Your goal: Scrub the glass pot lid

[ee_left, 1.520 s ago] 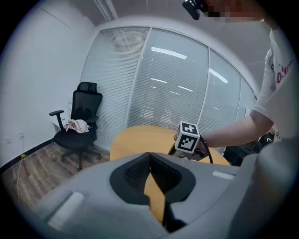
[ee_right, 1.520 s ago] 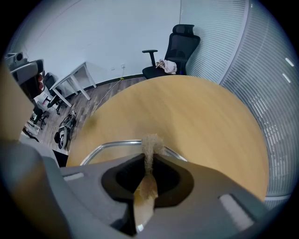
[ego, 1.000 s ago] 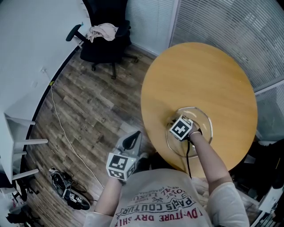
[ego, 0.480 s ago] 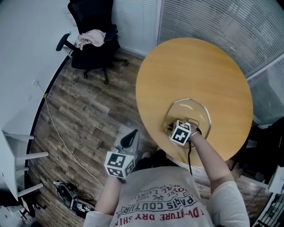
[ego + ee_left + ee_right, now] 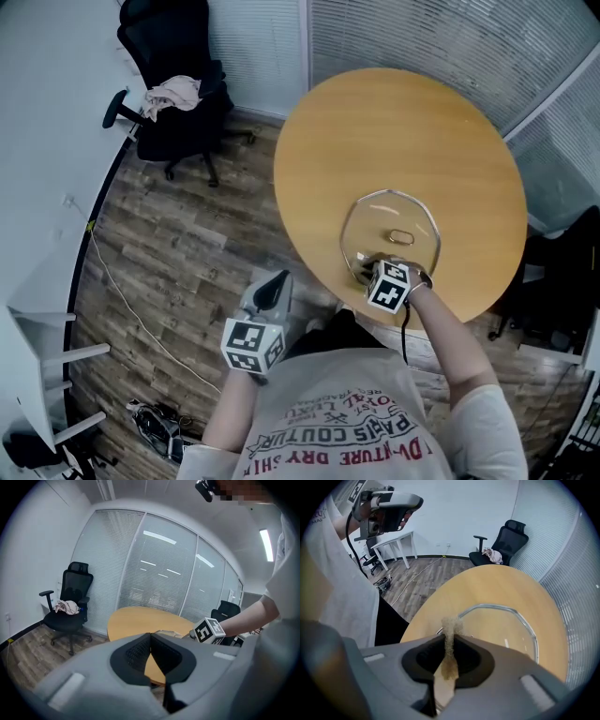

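Note:
A glass pot lid (image 5: 412, 217) with a metal rim lies flat on the round wooden table (image 5: 403, 122), near its front edge. My right gripper (image 5: 369, 271) is at the lid's near rim, shut on a tan scrub pad (image 5: 451, 639) that sticks up between the jaws. In the right gripper view the lid (image 5: 506, 632) lies just ahead of the pad. My left gripper (image 5: 273, 292) hangs off the table to the left, above the floor, shut with nothing in it. From the left gripper view (image 5: 151, 654) the lid (image 5: 167, 633) shows faintly on the table.
A black office chair (image 5: 173, 103) with a cloth on its seat stands at the back left. A thin cable (image 5: 112, 281) runs over the wood floor. White desk legs (image 5: 42, 323) are at the left. Blinds line the far wall.
My right gripper has slid with the pad from the lid's middle toward its near rim, uncovering the lid's handle. The left gripper has held its place.

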{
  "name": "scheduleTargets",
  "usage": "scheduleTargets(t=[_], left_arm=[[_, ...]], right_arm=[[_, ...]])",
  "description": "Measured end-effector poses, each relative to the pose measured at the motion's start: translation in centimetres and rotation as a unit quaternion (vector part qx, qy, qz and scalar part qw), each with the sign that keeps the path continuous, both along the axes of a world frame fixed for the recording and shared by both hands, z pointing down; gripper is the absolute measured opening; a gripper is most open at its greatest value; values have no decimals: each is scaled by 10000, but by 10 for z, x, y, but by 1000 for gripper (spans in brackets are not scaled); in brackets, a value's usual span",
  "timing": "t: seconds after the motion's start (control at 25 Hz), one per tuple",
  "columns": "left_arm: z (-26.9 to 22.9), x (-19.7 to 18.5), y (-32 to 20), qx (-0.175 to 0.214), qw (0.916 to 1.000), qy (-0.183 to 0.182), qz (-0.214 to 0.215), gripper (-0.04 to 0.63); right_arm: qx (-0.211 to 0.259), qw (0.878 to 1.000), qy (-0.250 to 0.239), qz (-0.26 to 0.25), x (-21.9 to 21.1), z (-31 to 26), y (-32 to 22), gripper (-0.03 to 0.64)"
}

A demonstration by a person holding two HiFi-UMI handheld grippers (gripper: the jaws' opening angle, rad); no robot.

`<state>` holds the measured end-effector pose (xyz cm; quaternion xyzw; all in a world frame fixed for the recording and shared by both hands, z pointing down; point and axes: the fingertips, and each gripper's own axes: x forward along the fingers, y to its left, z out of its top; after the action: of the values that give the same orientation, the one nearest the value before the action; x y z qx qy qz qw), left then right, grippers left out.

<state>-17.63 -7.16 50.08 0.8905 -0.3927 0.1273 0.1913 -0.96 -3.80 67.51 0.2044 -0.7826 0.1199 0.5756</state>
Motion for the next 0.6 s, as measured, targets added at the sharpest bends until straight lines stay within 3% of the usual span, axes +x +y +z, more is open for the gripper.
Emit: scheduleTargets(t=[0.28,0.6], left_arm=[[-2,2,7,-9,9997,54,226,8],[-10,36,-9,119,9989,68,439,8]], right_arm=[[-92,9991,-7,417,7,-7,19,54],[584,9908,-353,1167,44,-43,6,54]])
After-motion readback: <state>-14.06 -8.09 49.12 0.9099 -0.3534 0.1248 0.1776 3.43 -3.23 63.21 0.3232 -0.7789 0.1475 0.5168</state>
